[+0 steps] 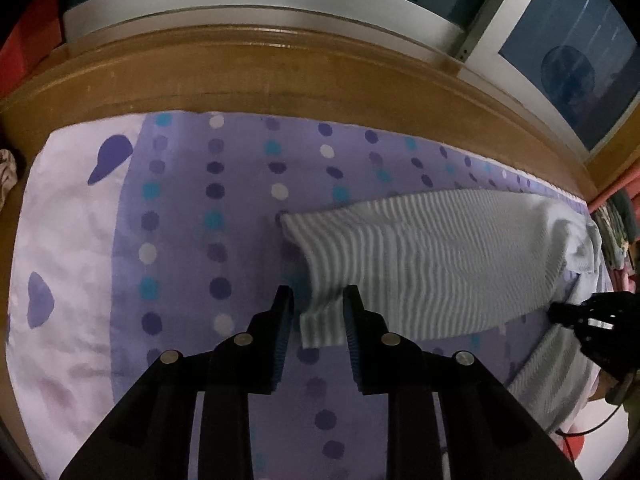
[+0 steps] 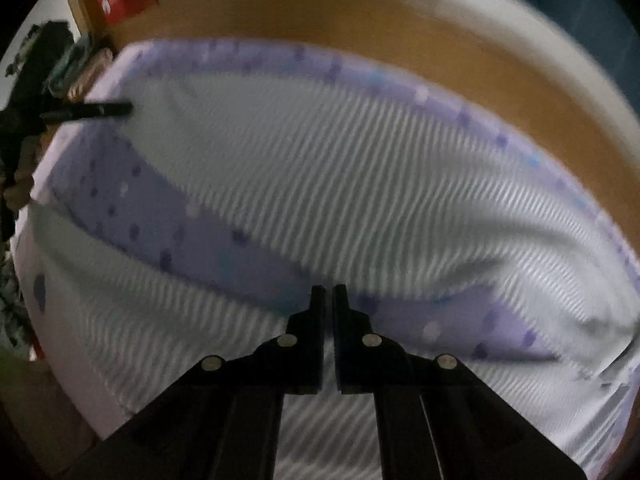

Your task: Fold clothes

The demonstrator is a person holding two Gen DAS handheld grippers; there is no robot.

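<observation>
Striped sweater (image 1: 432, 264) on the bed looks soft, light, floppy; left tool (image 1: 316, 300) narrowly pinches its cuff, right tool (image 2: 329, 292) shut beside the sleeve

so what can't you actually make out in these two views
- Left wrist view: the striped garment runs off the right edge; its full shape is cut off.
- Left wrist view: the right tongs are half cropped, their jaws unreadable there.
- Right wrist view: motion blur smears the bedsheet dots and whether the right tongs pinch cloth.
</observation>
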